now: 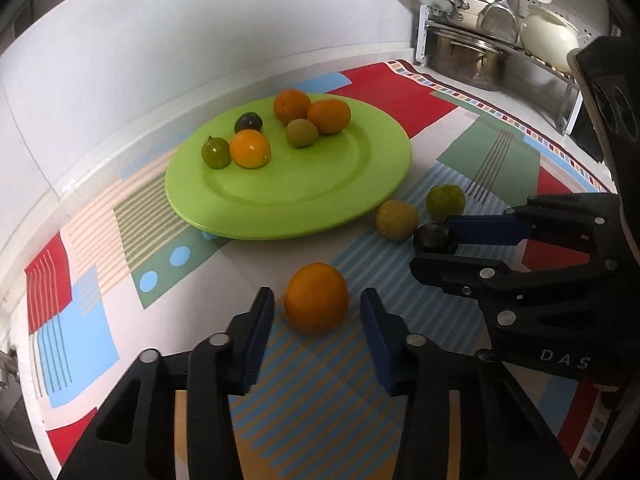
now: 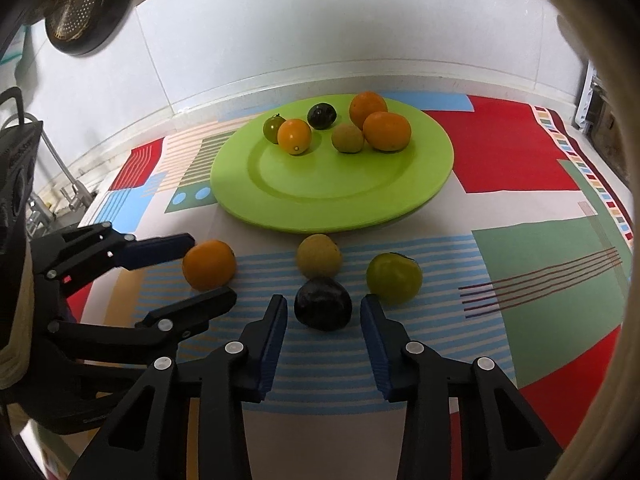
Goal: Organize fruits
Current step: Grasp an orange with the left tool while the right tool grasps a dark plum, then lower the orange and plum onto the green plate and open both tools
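A green plate [image 1: 304, 200] [image 2: 320, 200] on the patterned cloth holds several small fruits, orange, green and dark. In front of it lie an orange [image 1: 316, 298] [image 2: 209, 265], a dark plum-like fruit [image 1: 434, 238] [image 2: 323, 303], a yellowish fruit [image 1: 396, 220] [image 2: 319, 256] and a green fruit [image 1: 445, 203] [image 2: 394, 278]. My left gripper [image 1: 316, 312] [image 2: 212, 267] straddles the orange, with narrow gaps showing at both pads. My right gripper [image 2: 324, 312] [image 1: 432, 247] straddles the dark fruit, its pads close beside it with slim gaps.
A metal rack [image 1: 440, 28] with pots and utensils stands at the back right corner. A white wall runs close behind the plate. A tap [image 2: 68, 196] and sink edge lie past the cloth's left side. A colander [image 2: 76, 0] hangs on the wall.
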